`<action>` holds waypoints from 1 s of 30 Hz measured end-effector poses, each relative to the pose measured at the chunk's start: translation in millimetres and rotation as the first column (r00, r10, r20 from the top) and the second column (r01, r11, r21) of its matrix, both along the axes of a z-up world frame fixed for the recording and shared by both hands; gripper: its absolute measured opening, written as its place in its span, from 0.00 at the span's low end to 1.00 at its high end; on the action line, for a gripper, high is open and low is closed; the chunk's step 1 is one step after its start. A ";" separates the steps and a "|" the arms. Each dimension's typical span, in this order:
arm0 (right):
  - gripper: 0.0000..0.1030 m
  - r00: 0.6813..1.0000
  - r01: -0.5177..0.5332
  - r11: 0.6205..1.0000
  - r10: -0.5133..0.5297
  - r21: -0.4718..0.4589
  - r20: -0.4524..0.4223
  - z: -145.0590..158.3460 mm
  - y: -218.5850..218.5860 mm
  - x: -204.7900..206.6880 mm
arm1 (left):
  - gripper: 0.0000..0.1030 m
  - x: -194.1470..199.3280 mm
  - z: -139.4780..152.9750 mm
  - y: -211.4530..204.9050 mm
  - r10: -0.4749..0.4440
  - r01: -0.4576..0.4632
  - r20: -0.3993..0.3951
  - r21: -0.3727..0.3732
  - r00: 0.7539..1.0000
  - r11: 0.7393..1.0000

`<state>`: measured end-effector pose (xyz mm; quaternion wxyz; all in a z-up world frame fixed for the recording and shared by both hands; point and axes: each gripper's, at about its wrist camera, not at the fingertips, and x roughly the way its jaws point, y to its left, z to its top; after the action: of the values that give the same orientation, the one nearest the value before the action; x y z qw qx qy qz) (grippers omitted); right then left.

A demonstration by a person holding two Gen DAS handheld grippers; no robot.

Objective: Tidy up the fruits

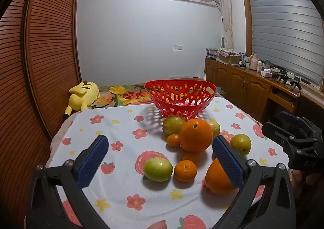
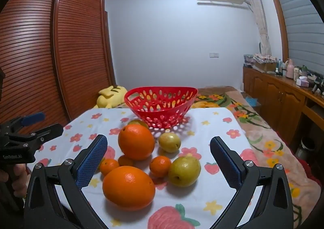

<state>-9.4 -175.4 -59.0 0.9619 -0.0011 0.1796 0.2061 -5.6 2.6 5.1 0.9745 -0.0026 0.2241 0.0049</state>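
On the flowered cloth, the fruit lies loose in front of both wide-open grippers, nothing yet in the basket.

Both tools point slightly down at the pile: the left gripper [image 1: 160, 160] has its blue pads spread with nothing between them but air, and the right gripper [image 2: 158, 158] stands just as released and empty. From the right one, the near big orange [image 2: 128, 186] sits straight ahead and a little left of centre, low between the jaws, its long axis running side to side; I'd judge the right hand the nearer for it. From the left one, the green fruit [image 1: 158, 169] lies dead ahead, close by a small tangerine [image 1: 185, 170]. The red basket [image 2: 141, 99] stands beyond the heap, apparently empty, so anything lifted has to travel forward over the other fruit.
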 end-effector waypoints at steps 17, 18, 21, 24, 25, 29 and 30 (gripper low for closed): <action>1.00 1.000 0.002 1.000 -0.002 -0.001 0.011 -1.1 2.0 -2.2 | 1.00 -4.6 7.6 -3.8 0.001 -0.001 0.014 -0.004 1.000 1.000; 1.00 1.000 0.001 1.000 -0.001 -0.001 0.009 -1.1 1.9 -2.1 | 1.00 -4.2 6.8 -4.0 0.000 0.000 0.014 -0.004 1.000 1.000; 1.00 1.000 0.003 1.000 -0.003 -0.003 0.011 -1.2 1.8 -2.9 | 1.00 -4.8 7.7 -4.0 0.000 0.000 0.019 -0.004 1.000 1.000; 1.00 1.000 0.001 1.000 -0.001 0.000 0.013 -1.1 1.9 -2.5 | 1.00 -5.1 7.4 -3.1 -0.001 0.001 0.019 -0.006 1.000 1.000; 1.00 1.000 0.001 1.000 -0.001 0.000 0.014 -1.1 1.8 -2.5 | 1.00 -4.9 7.7 -3.1 -0.001 0.001 0.019 -0.006 1.000 1.000; 1.00 1.000 0.001 1.000 -0.001 -0.001 0.013 -0.8 2.0 -2.5 | 1.00 -5.6 7.0 -3.5 0.000 0.000 0.020 -0.005 1.000 1.000; 1.00 1.000 0.001 1.000 -0.001 -0.001 0.013 -0.8 2.1 -2.6 | 1.00 -5.6 6.8 -3.5 -0.001 0.001 0.021 -0.005 1.000 1.000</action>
<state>-12.0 -173.3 -59.8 0.9631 -0.0027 0.1735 0.2055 -11.2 -0.9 11.9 0.9768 -0.0050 0.2141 0.0038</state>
